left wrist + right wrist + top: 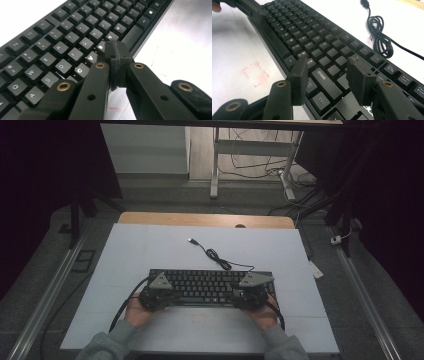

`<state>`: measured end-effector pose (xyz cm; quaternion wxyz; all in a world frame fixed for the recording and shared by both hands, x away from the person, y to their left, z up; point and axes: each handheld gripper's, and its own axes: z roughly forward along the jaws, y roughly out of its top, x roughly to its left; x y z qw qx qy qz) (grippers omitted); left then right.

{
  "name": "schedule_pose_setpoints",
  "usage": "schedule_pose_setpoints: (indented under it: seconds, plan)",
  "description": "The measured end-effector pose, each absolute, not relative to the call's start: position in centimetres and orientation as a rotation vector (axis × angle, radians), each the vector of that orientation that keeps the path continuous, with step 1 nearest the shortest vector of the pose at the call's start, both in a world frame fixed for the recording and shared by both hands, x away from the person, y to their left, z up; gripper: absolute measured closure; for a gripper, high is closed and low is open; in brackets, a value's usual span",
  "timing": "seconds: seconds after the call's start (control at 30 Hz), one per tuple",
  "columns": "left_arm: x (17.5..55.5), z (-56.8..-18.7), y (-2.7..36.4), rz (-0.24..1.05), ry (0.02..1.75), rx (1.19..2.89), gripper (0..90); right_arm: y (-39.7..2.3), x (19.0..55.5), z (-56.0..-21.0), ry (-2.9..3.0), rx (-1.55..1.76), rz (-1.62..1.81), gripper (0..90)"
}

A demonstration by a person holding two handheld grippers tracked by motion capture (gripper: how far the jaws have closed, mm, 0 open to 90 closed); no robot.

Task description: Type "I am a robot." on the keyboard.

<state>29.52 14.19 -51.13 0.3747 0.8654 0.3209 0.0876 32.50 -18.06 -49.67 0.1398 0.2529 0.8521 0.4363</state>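
A black keyboard (210,285) lies on the white table top, its cable (216,255) coiled behind it and ending in a loose USB plug (191,240). My left gripper (164,288) is over the keyboard's left half. In the left gripper view its jaws (115,53) are pressed together with nothing between them, tips just above the front key row near V and B on the keyboard (75,37). My right gripper (247,288) is over the right half. Its jaws (328,67) stand open above the shift key area of the keyboard (317,42), holding nothing.
The white board (150,250) covers a wooden table (200,219). A faint red square (255,72) is drawn on the board in front of the keyboard. The coiled cable (379,35) lies beyond the keys. A desk frame (215,170) and floor cables stand behind.
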Motion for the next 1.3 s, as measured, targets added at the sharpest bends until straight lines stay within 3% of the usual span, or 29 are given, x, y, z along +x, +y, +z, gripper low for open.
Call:
schedule_pose_setpoints:
  seconds: [0.83,1.1,1.17,1.3]
  plan:
    - [29.7,-52.2,13.0,0.270,0.812,2.282,89.1,-18.0,32.5,-49.7,2.468,0.729,1.241,51.9]
    - [29.4,-50.9,14.1,0.294,0.820,2.178,88.4,-18.1,32.5,-49.7,2.461,0.732,1.255,51.8]
    - [29.3,-50.5,14.6,0.291,0.837,2.149,77.3,-18.2,32.5,-49.8,2.463,0.735,1.255,51.7]
    - [29.1,-49.9,15.8,0.300,0.879,2.114,65.4,-18.2,32.4,-49.9,2.463,0.734,1.260,51.5]
